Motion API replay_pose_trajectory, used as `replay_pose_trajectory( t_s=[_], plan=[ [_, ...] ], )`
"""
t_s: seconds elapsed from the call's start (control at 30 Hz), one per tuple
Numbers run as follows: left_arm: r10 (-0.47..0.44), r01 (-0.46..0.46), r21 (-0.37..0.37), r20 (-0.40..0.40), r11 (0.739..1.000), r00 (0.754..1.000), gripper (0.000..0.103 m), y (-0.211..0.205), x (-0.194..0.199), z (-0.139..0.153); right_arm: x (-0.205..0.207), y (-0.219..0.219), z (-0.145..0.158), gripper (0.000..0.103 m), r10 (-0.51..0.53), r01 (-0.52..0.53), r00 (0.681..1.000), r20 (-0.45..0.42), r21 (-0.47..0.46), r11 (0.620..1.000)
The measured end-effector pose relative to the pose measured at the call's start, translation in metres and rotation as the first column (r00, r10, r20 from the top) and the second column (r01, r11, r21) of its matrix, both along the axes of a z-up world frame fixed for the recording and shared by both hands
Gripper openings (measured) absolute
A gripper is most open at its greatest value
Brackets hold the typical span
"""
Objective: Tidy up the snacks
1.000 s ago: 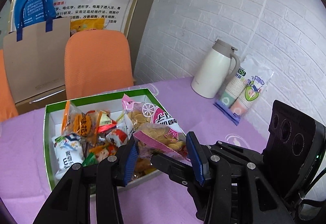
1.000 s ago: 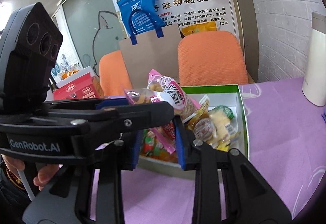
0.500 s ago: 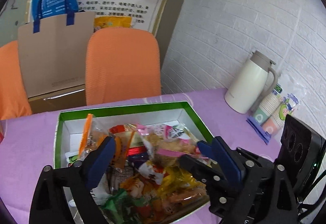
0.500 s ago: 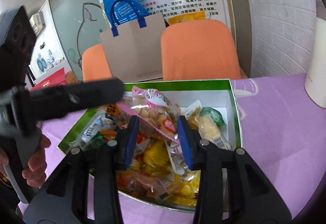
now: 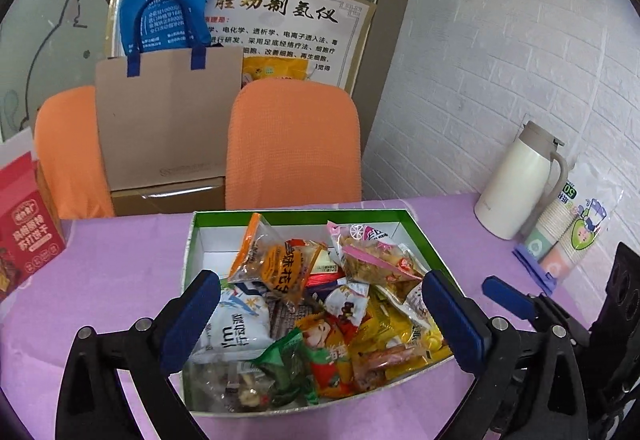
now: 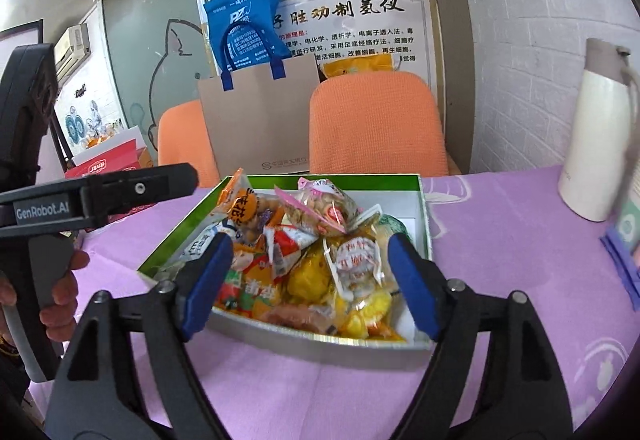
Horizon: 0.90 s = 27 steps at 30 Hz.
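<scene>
The pink-edged bag of crackers (image 5: 376, 260) is now seen lying on top of the heap of snack packets inside the green-rimmed box (image 5: 188, 252), toward the box's far right corner. It is touched by neither hand-held gripper. A second earlier it was pinched between both sets of blue pads and held up above the box; half a second earlier it was still framed by the right pads while the left ones had already parted.

The left hand-held gripper (image 5: 320, 316) is spread wide, its jaws having just been opening, and nothing is pressed between them; only the packets in the near half of the box are framed by its pads. The right hand-held gripper (image 6: 308, 280) is likewise spread, its jaws having just been opening, with nothing pinched; it hangs over the box's near edge. In the right wrist view the left tool is seen to the left of the box, held by a person's hand (image 6: 60, 292).

The release is judged to mean that this bag has been placed and that one item of the sorting is done. The box is nearly full, so the bag rests high on the pile and could slide.

On the purple-covered counter (image 5: 120, 260), a white jug (image 5: 516, 184) stands well to the right of the box and a red carton (image 5: 24, 224) well to its left.
</scene>
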<state>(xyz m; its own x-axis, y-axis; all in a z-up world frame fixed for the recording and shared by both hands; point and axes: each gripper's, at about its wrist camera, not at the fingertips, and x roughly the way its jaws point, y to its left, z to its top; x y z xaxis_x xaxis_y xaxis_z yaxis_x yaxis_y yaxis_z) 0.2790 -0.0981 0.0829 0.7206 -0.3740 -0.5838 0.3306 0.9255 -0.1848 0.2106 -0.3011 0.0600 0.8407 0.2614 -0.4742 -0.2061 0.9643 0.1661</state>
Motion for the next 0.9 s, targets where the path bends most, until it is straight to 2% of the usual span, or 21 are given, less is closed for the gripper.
replay_pose_trajectory(
  t_s=[0.1,0.17,0.33,0.57,0.7,0.9],
  plan=[
    [0.017,-0.019,0.041,0.040,0.999,0.999,0.103,0.006,-0.030,0.008,-0.026,-0.004,0.004,0.096,-0.041,0.040,0.999,-0.033,-0.022,0.999],
    [0.046,-0.048,0.059,0.038,0.997,0.998,0.103,0.010,-0.048,0.010,-0.041,-0.005,0.005,0.101,-0.063,0.061,0.996,-0.056,-0.036,0.997],
    [0.107,-0.107,0.067,0.001,0.992,0.994,0.103,0.023,-0.092,0.003,-0.082,-0.006,0.004,0.102,-0.083,0.078,0.993,-0.084,-0.061,0.995],
    [0.159,-0.156,0.095,-0.027,0.983,0.987,0.103,0.029,-0.148,-0.025,-0.124,0.000,-0.005,0.102,-0.146,0.135,0.985,-0.088,-0.118,0.984],
    [0.170,-0.166,0.131,-0.023,0.977,0.985,0.103,0.025,-0.171,-0.039,-0.136,0.003,-0.012,0.102,-0.159,0.146,0.982,-0.099,-0.126,0.981],
    [0.176,-0.170,0.145,-0.028,0.975,0.984,0.103,0.024,-0.186,-0.046,-0.148,0.007,-0.019,0.102,-0.156,0.144,0.983,-0.099,-0.118,0.982]
  ],
)
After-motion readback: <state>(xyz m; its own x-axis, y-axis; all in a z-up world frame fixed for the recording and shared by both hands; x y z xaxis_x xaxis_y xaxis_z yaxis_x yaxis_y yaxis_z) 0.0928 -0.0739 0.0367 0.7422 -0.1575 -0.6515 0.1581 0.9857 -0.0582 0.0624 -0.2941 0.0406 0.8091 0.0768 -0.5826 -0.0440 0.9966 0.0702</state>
